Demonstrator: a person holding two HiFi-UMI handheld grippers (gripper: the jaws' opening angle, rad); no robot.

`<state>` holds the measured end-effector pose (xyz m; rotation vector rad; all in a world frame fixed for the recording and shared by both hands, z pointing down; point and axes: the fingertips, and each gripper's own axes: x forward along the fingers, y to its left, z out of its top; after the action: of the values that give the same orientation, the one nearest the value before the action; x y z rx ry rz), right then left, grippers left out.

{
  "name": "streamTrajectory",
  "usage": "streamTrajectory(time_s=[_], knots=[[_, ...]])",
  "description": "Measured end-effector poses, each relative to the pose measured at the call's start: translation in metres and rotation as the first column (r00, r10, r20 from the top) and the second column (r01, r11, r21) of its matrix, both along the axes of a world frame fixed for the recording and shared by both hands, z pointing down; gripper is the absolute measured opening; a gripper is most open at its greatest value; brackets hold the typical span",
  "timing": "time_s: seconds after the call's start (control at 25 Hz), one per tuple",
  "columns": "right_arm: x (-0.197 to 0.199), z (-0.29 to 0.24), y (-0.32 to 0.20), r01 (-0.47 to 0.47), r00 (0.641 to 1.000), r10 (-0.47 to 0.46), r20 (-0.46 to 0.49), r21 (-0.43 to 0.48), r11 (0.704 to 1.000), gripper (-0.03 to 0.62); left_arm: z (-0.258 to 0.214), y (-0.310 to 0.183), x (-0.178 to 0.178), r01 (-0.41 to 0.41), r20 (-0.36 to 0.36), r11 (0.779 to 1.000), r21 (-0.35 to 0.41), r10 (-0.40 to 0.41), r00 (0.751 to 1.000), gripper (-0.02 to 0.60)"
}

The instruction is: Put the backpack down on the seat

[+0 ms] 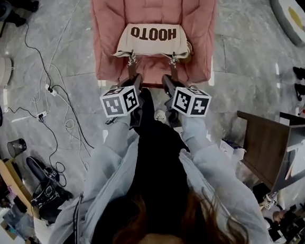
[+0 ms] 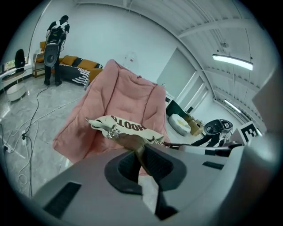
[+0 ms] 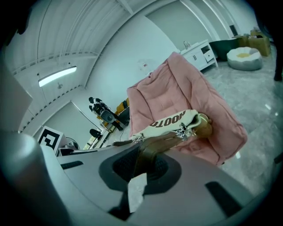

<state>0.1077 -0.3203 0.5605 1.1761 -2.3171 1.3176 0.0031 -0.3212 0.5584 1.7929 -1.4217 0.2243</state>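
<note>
Cream canvas backpack (image 1: 153, 40), lettered HOOTO in dark brown, hangs low over the seat (image 1: 151, 71) of a pink padded armchair (image 1: 105, 29), its printed face turned up toward the head view. Whether its bottom already rests on the cushion cannot be told. Two brown straps run from silver clips (image 2: 110, 131) at the near edge of the bag back toward the person.

One strap (image 2: 131, 142) passes between the jaws of the left tool (image 2: 141, 159), which are pressed together on it. The other strap (image 3: 163, 142) is pinched the same way in the right tool (image 3: 143, 165), with a scrap of pale label showing at the jaw line. Both tools point forward and downward, side by side just short of the chair's front edge, each topped by its marker cube (image 1: 120, 101).

Light grey sleeves (image 1: 112, 158) lead back from the tools, with a black garment between them.

Around the chair lies a grey marbled floor (image 1: 58, 41). Loose white and black cables (image 1: 47, 109) trail across it on the left, near dark equipment. A brown wooden panel (image 1: 267, 145) stands on the right. Farther off, the left gripper view shows an orange and black sofa (image 2: 75, 66) beside a camera rig on a stand (image 2: 53, 48), and the right gripper view a white cabinet (image 3: 199, 53) against the wall.
</note>
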Motion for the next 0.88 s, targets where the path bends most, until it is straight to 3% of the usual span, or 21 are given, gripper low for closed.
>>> streamTrajectory(time_s=[0.52,0.76,0.88], knots=[[-0.001,0.062,0.063,-0.015,1.000,0.013,-0.022,-0.084,0.996,0.018,0.069,0.069,-0.001,0.009,-0.063,0.991,-0.133,-0.018,0.998,0.026],[0.000,0.116,0.101,-0.033,0.998,0.026,-0.049,-0.139,0.990,0.018,0.128,0.107,0.000,-0.023,-0.062,0.975,-0.222,0.009,0.998,0.026],[0.000,0.146,0.113,-0.052,0.996,0.038,-0.084,-0.174,0.983,0.018,0.162,0.122,-0.001,-0.009,-0.090,0.964,-0.267,-0.015,0.996,0.026]])
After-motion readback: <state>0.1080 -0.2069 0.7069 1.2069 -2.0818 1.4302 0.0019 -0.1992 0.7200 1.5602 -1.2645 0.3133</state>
